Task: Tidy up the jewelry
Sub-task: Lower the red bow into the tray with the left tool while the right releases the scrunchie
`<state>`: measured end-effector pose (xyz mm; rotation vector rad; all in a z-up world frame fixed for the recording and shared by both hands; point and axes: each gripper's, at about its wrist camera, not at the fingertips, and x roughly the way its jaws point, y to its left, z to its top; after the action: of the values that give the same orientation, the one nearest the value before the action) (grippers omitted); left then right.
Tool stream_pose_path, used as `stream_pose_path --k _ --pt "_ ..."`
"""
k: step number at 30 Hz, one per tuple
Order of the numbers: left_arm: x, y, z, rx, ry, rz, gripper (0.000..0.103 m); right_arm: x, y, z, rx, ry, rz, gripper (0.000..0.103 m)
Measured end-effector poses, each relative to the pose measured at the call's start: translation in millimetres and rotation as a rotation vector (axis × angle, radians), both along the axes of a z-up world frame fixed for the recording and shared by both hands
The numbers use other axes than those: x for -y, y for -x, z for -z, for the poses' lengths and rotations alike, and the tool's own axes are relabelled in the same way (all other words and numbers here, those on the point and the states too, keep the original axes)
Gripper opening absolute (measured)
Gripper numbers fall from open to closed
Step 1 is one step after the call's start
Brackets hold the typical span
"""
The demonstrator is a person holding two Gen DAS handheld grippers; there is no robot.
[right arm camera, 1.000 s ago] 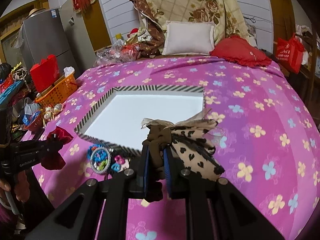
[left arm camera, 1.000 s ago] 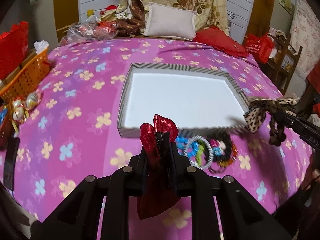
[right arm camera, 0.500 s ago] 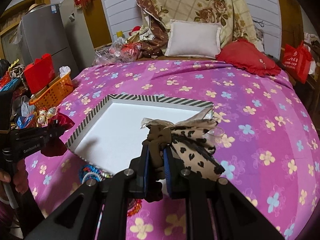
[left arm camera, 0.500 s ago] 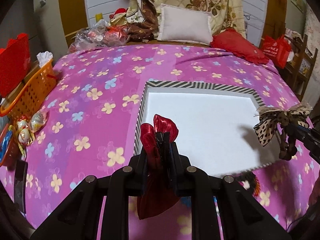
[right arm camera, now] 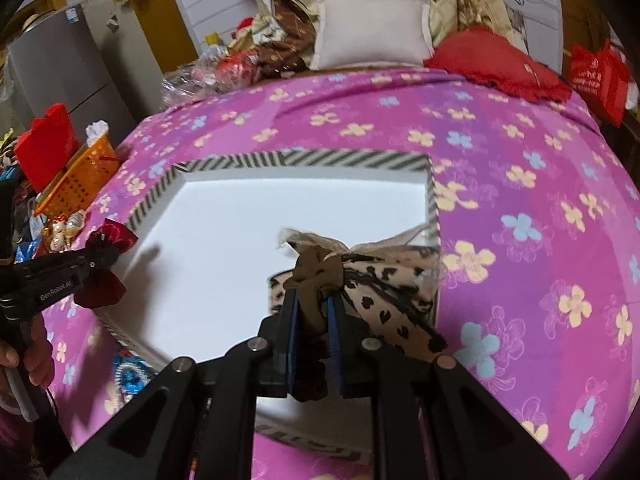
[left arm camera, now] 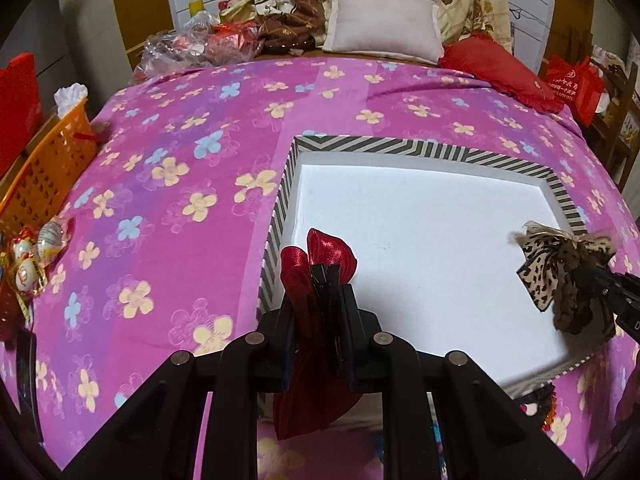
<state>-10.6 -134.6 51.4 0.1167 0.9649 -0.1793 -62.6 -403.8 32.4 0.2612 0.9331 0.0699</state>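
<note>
A shallow white box with a black-and-white striped rim (left arm camera: 400,148) (right arm camera: 320,159) lies on the pink flowered bedspread. My left gripper (left arm camera: 320,276) is shut on a shiny red satin bow (left arm camera: 332,256) and holds it above the box's near left corner; it also shows in the right wrist view (right arm camera: 104,256). My right gripper (right arm camera: 312,300) is shut on a leopard-print bow hair tie (right arm camera: 384,280) above the box's right side; it also shows in the left wrist view (left arm camera: 560,268). Bead bracelets (right arm camera: 128,376) lie on the bedspread by the box's near edge, mostly hidden.
An orange basket (left arm camera: 44,168) and small wrapped ornaments (left arm camera: 32,256) stand at the bed's left edge. A white pillow (left arm camera: 380,24), a red cushion (left arm camera: 492,64) and plastic bags (left arm camera: 192,40) lie at the far end. A red bag (left arm camera: 572,88) stands right.
Both grippers have moved forward from the bedspread in front of the box to over the box, each still holding its bow. The bracelets have dropped toward the bottom of the views.
</note>
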Motion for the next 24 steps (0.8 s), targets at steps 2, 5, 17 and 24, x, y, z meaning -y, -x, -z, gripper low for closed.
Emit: stream_pose_path --k 2,5,17,24 --pt "0.0 -4.2 4.4 -0.012 0.006 -0.003 0.0 4.0 -0.5 5.4 -0.014 0.009 0.014 0.014" --pt "-0.1 -10.0 10.1 -0.028 0.014 -0.003 0.0 6.3 -1.6 11.3 -0.03 0.028 0.022 0.014" --pt "-21.8 -11.8 13.7 -0.07 0.194 -0.065 0.012 -9.1 12.9 -6.1 0.004 0.09 0.008 0.064" --pt "-26.9 7.6 -6.3 -0.018 0.21 -0.051 0.027 -15.1 37.2 -23.7 0.042 0.078 0.007 0.069"
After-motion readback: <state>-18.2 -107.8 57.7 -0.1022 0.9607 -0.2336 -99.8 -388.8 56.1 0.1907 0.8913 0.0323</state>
